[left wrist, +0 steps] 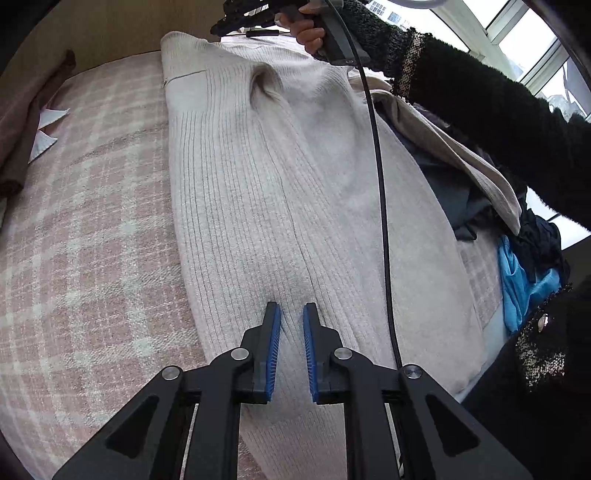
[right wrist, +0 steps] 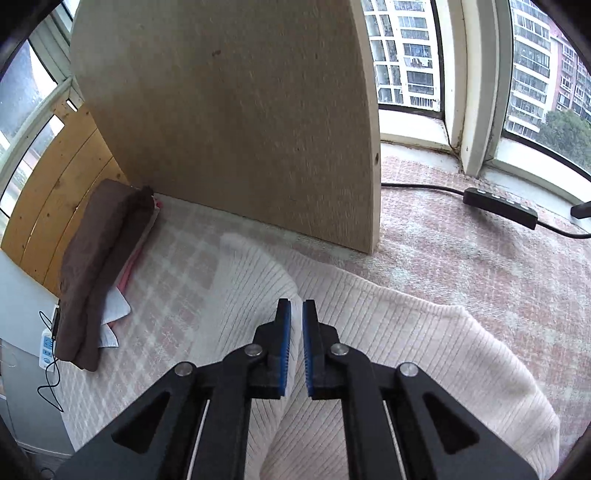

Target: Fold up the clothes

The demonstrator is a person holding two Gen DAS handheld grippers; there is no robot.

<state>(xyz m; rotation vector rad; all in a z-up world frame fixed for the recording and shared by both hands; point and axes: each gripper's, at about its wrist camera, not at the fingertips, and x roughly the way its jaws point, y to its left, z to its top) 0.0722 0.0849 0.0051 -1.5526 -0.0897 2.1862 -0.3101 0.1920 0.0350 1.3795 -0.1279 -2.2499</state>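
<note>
A cream ribbed knit sweater (left wrist: 280,192) lies lengthwise on a pink plaid bed cover (left wrist: 92,229). My left gripper (left wrist: 291,317) hovers over its near part, jaws a little apart with cloth bunched between the blue pads; nothing is clamped. My right gripper shows at the top of the left wrist view (left wrist: 236,20), held by a hand over the sweater's far end. In the right wrist view the right gripper (right wrist: 296,314) sits over a raised fold of the sweater (right wrist: 369,325), jaws narrowly apart, a ridge of cloth between them.
A pile of mixed clothes (left wrist: 517,251), dark, grey and blue, lies to the right of the sweater. A folded brown garment (right wrist: 99,266) lies at the left. A tall wooden board (right wrist: 236,110) stands behind. A black power strip (right wrist: 498,206) and cable lie by the window.
</note>
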